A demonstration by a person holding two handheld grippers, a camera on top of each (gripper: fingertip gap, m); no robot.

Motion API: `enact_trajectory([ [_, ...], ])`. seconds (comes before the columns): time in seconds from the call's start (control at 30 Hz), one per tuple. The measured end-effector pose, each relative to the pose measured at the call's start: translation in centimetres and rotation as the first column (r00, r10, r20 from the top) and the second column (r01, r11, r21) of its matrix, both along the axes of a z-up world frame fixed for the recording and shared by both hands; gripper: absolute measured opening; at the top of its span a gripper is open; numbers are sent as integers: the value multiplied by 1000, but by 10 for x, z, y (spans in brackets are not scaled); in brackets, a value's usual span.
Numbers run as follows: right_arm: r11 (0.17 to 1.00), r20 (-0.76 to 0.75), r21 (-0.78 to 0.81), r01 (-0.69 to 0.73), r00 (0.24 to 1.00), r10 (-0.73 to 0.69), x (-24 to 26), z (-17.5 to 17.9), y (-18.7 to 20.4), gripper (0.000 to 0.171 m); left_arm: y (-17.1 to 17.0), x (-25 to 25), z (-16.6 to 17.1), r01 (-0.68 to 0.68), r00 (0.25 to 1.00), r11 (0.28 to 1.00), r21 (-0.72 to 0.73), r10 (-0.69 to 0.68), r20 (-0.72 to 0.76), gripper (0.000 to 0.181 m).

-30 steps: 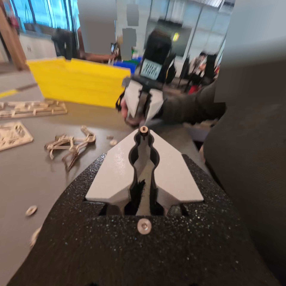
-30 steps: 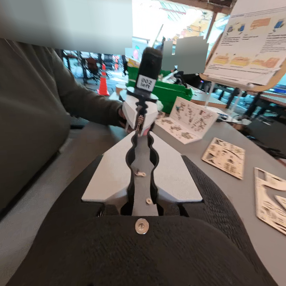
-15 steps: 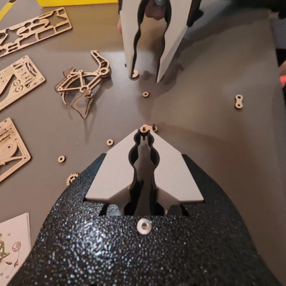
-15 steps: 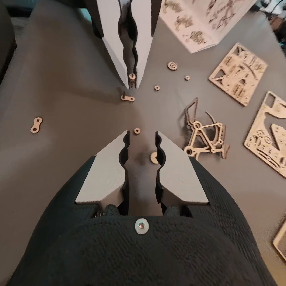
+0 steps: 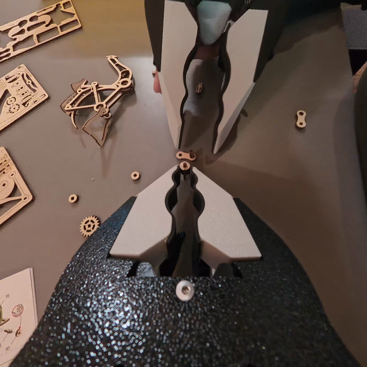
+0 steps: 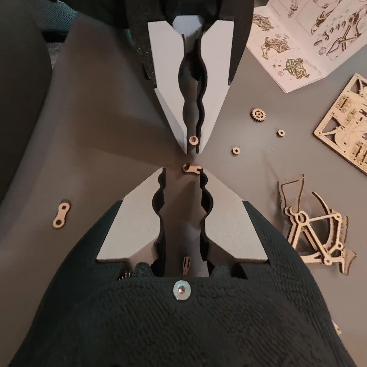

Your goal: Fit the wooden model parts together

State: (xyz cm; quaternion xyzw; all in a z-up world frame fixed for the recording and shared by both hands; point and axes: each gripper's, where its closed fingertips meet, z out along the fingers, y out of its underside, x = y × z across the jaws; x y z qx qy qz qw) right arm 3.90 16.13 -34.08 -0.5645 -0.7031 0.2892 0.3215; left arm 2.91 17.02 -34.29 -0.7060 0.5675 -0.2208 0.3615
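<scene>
Two hand-held grippers point down at a grey table (image 5: 258, 188), tips facing each other across a small wooden link (image 5: 186, 155) that lies flat and serves here as the landmark. The link has a short peg standing up at one end.

The left hand-held gripper (image 5: 184, 169) is closed on a small round wooden washer (image 5: 184, 165), held just beside the link without touching it. The right hand-held gripper (image 6: 183, 170) is open and empty, one fingertip (image 6: 202, 172) right at the link's far end, the other standing clear of it.

Farther from the link lie a second link (image 5: 300, 118), two loose washers (image 5: 135, 175), a small gear (image 5: 89, 225), a half-built wooden mechanism (image 5: 99, 99), cut-out part sheets (image 5: 19, 93) and a paper instruction leaflet (image 6: 309, 39).

The step in hand looks like fitting the washer onto the link's peg. Next, the right hand-held gripper likely needs to close on the link and steady it, while the left lines the washer's hole over the peg and presses down.
</scene>
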Motion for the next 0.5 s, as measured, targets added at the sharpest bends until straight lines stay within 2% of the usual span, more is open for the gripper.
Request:
enact_trajectory([
  [0.1,1000,-3,6,19,1000,-19,-4,1,4,19,0,0,0,3,1000,1000,10,-3,-1,7],
  [0.5,996,39,90,12,999,-15,-1,-1,6,3,0,2,0,-3,1000,1000,-1,3,25,7],
])
